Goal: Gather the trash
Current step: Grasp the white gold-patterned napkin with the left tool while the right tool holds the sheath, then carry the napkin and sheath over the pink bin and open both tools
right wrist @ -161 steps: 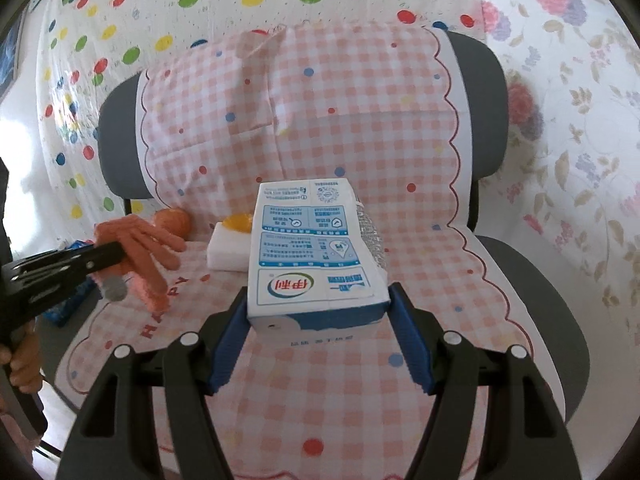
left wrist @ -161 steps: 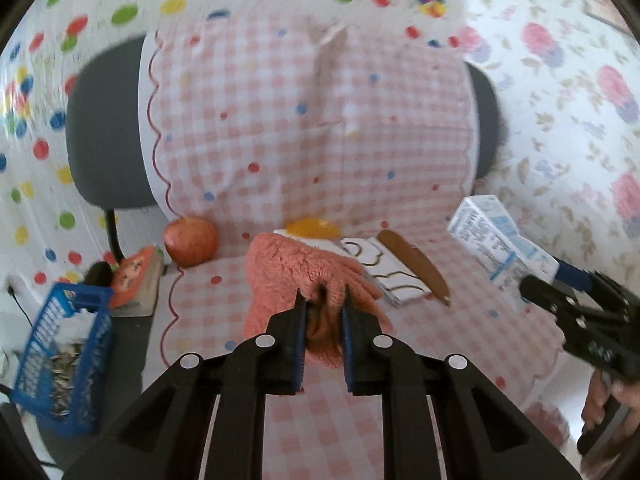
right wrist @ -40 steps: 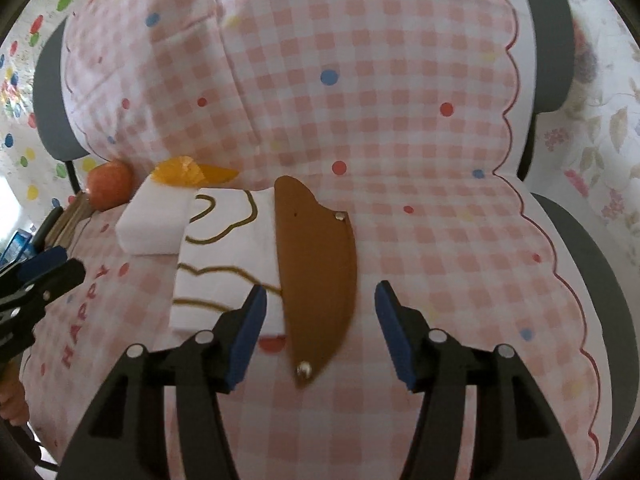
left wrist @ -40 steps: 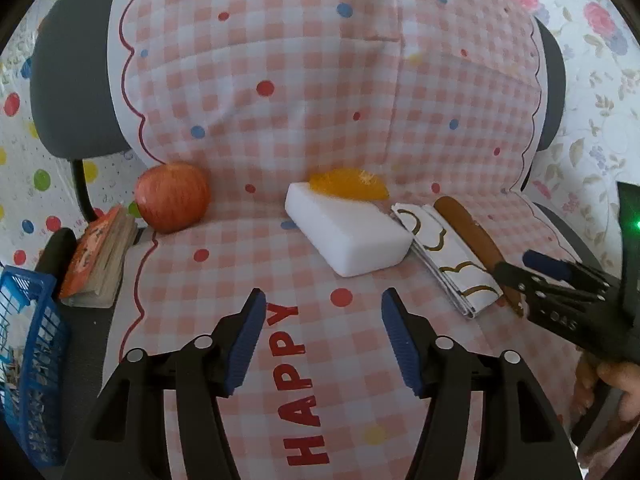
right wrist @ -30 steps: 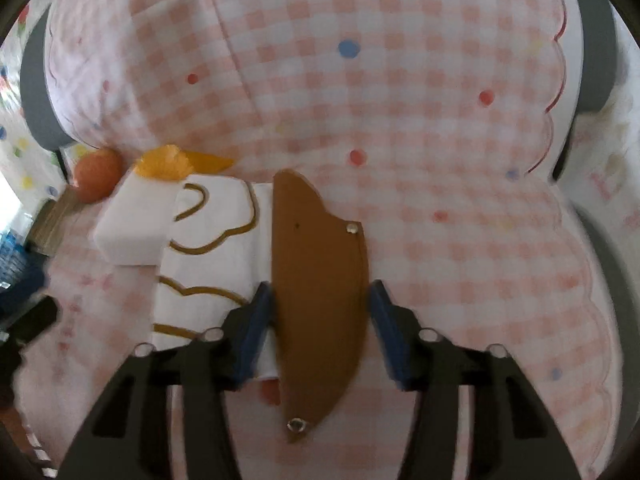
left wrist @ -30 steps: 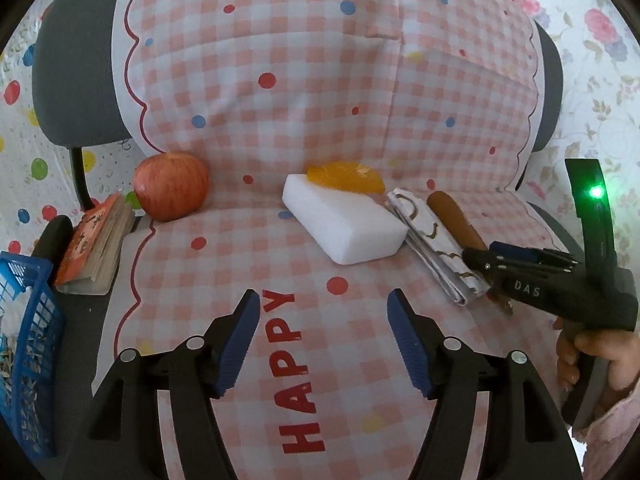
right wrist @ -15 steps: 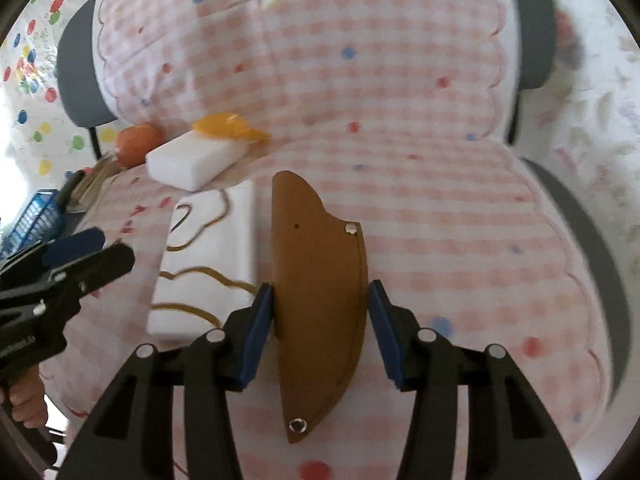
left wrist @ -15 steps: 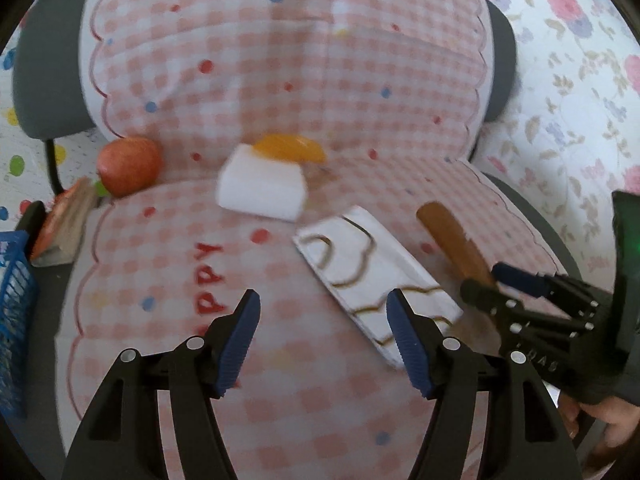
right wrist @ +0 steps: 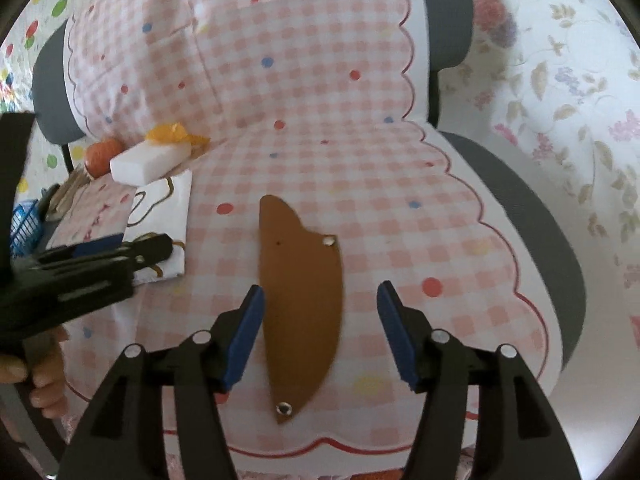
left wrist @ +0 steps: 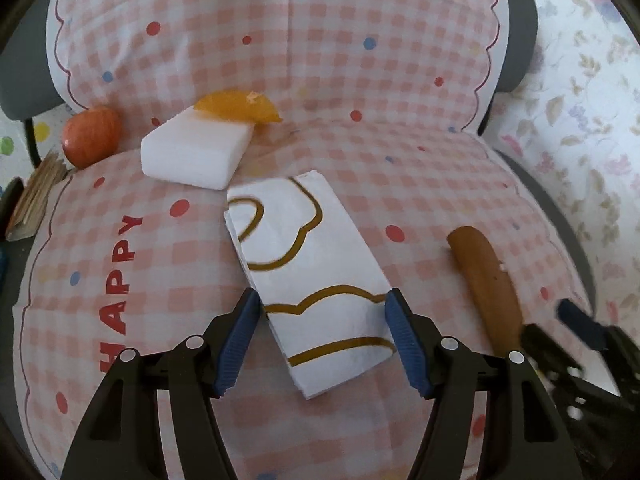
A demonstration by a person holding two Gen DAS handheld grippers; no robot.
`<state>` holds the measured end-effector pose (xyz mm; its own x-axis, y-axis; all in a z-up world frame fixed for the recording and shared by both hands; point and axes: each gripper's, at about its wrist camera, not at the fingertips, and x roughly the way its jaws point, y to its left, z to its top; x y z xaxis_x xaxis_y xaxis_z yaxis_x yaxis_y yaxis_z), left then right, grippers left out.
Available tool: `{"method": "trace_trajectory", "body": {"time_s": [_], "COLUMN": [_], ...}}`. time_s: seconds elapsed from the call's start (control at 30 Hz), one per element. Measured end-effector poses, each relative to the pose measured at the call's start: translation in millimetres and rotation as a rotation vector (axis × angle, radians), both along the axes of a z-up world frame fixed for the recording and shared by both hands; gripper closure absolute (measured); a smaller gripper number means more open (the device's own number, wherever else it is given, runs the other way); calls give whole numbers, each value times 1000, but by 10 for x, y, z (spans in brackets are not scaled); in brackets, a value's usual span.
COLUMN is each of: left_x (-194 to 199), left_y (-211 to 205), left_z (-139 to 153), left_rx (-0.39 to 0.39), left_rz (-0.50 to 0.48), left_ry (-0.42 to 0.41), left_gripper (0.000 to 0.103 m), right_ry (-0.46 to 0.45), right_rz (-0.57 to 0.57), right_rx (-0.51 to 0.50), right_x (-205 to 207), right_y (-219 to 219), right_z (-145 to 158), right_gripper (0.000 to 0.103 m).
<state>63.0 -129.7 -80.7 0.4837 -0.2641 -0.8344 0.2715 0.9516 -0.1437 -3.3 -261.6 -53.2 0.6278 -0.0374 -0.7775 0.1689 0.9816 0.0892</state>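
Right wrist view: right tongs (right wrist: 320, 328) have just opened off the brown sheath (right wrist: 300, 300); left tongs (left wrist: 324, 336) stay apart.

White napkin (left wrist: 312, 276) with gold outlines, folded flat on chair seat, brown leather sheath (right wrist: 300, 300) lying flat nearby

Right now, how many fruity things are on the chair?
2. A red apple sits at the seat's far left edge by the backrest. An orange peel piece lies against the backrest, just behind the white block. More could be hidden outside the views.
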Motion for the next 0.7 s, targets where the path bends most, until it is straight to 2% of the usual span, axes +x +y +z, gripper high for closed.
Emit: {"method": "trace_trajectory", "body": {"time_s": [0.1, 0.13, 0.17, 0.27, 0.4, 0.47, 0.57, 0.7], "left_x": [-78, -106, -138, -165, -340, -387, -435, -474], "left_y": [-106, -112, -90, 47, 302, 392, 531, 680], "left_z": [-9, 10, 47, 143, 457, 554, 620, 591], "left_rx": [47, 55, 49, -37, -69, -52, 27, 36], "left_rz": [4, 2, -4, -28, -75, -80, -48, -24], "left_ry": [-52, -70, -94, -92, -215, -236, -249, -231], "left_gripper": [47, 58, 76, 78, 78, 78, 78, 78], "right_ry": [-13, -15, -16, -17, -43, -52, -57, -46], "right_rz": [-11, -13, -13, -8, 14, 28, 53, 102], "right_rx": [8, 11, 13, 18, 37, 36, 26, -28], "right_x": [-58, -76, -103, -156, -216, -227, -205, -115], "right_y": [-52, -59, -69, -80, -86, -68, 20, 194], "right_z": [26, 31, 34, 34, 52, 46, 20, -42], "right_gripper": [45, 45, 45, 45, 41, 41, 41, 42]}}
